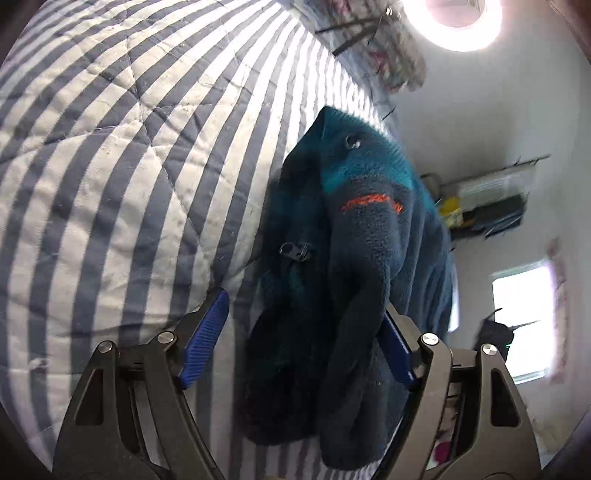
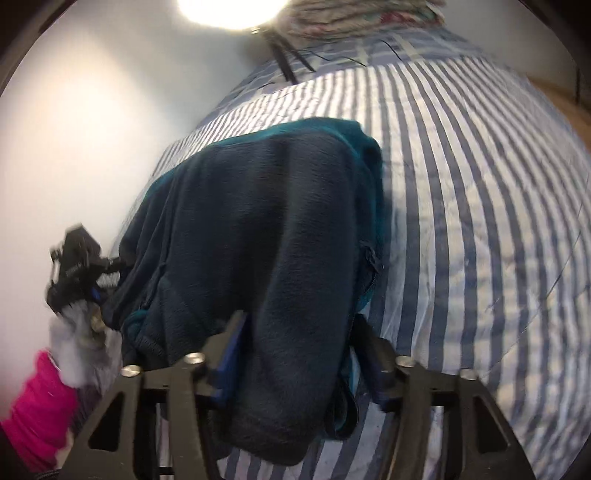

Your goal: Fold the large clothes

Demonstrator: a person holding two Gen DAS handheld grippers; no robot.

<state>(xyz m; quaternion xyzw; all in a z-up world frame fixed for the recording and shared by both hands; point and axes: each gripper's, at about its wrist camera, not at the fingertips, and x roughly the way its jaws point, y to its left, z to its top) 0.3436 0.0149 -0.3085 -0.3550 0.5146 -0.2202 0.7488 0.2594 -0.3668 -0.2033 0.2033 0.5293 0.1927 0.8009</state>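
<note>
A dark navy and teal fleece jacket (image 1: pixel 354 236) with an orange stripe lies on a blue-and-white striped quilt (image 1: pixel 110 184). My left gripper (image 1: pixel 306 325) is open, its jaws wide apart; the jacket's edge lies between them and rests against the right finger. In the right wrist view the jacket (image 2: pixel 266 229) fills the centre. My right gripper (image 2: pixel 299 332) is open, with a thick fold of the jacket lying between its blue-padded fingers. The left gripper (image 2: pixel 79 266) shows at the jacket's left edge, held by a hand in a pink sleeve.
The striped quilt (image 2: pixel 480 221) covers the bed. A floral pillow or bedding (image 1: pixel 391 62) lies at the bed's head. A bright round lamp (image 1: pixel 458 22), white wall, a shelf (image 1: pixel 484 199) and a window (image 1: pixel 524 317) lie beyond the bed.
</note>
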